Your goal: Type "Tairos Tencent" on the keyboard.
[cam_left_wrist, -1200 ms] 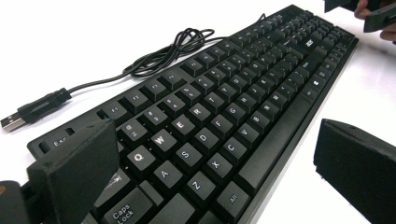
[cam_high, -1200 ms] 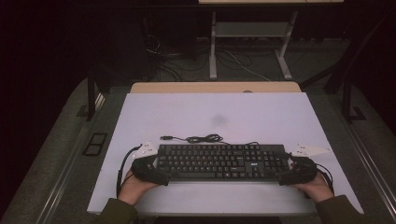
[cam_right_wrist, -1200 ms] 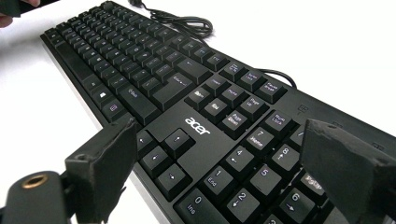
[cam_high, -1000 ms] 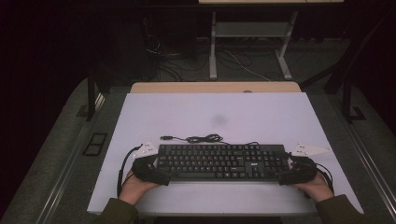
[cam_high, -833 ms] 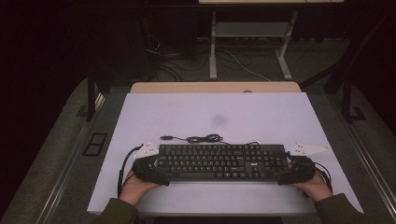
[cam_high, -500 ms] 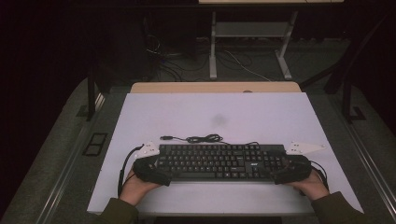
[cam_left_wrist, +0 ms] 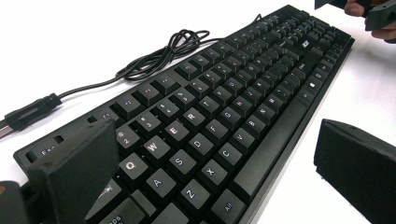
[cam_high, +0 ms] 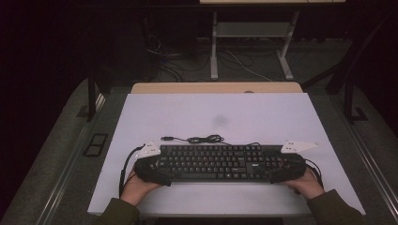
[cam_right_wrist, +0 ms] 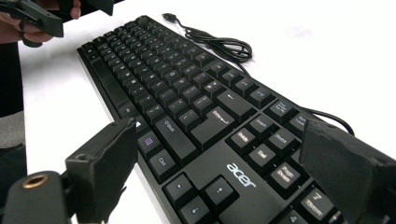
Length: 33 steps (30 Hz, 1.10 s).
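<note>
A black keyboard (cam_high: 220, 161) lies along the front of the white table (cam_high: 234, 112), its cable (cam_high: 202, 139) coiled just behind it. My left gripper (cam_high: 163, 169) is open at the keyboard's left end, one jaw over the far edge and the other off the near edge. In the left gripper view the keyboard (cam_left_wrist: 219, 116) runs between the jaws of the left gripper (cam_left_wrist: 215, 177), with a gap at the near jaw. My right gripper (cam_high: 280, 169) is open over the right end. In the right gripper view the right gripper (cam_right_wrist: 224, 177) straddles the keyboard (cam_right_wrist: 187, 102) at the number pad.
The cable's plug (cam_left_wrist: 28, 114) lies loose on the table. A wooden tabletop (cam_high: 216, 87) abuts the white table's far edge. Behind it stand a metal desk frame (cam_high: 253, 42) and floor cables. The back half of the white table is bare.
My right gripper has slid a little to the left, further onto the keyboard's right end. The left gripper and the keyboard have barely moved.
</note>
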Tool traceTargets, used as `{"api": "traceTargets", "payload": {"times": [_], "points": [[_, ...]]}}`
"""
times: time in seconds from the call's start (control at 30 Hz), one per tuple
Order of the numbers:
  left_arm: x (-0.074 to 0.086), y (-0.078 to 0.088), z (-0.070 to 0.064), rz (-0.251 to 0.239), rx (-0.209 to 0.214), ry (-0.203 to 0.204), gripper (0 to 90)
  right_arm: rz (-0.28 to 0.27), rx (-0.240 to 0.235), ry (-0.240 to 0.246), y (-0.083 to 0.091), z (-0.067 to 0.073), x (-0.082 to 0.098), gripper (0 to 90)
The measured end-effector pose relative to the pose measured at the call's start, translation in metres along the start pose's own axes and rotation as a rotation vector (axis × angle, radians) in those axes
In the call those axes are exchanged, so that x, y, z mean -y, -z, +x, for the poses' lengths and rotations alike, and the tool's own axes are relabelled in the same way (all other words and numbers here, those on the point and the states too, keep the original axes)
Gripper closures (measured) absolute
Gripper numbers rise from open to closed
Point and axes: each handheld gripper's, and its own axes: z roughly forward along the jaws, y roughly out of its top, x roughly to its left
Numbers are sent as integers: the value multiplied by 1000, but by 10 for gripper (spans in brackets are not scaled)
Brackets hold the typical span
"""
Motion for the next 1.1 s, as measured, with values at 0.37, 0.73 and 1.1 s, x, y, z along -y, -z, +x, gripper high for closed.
{"api": "traceTargets", "payload": {"times": [0.37, 0.73, 1.1], "points": [[-2, 0, -1, -11, -2, 3, 0, -11, -23, 4, -7, 4, -6, 112], [-2, -1, -1, -12, 3, 2, 0, -14, -41, 10, -16, 7, -12, 113], [-2, -1, -1, -11, 6, -4, 0, -7, -64, 22, -27, 12, -17, 113]]}}
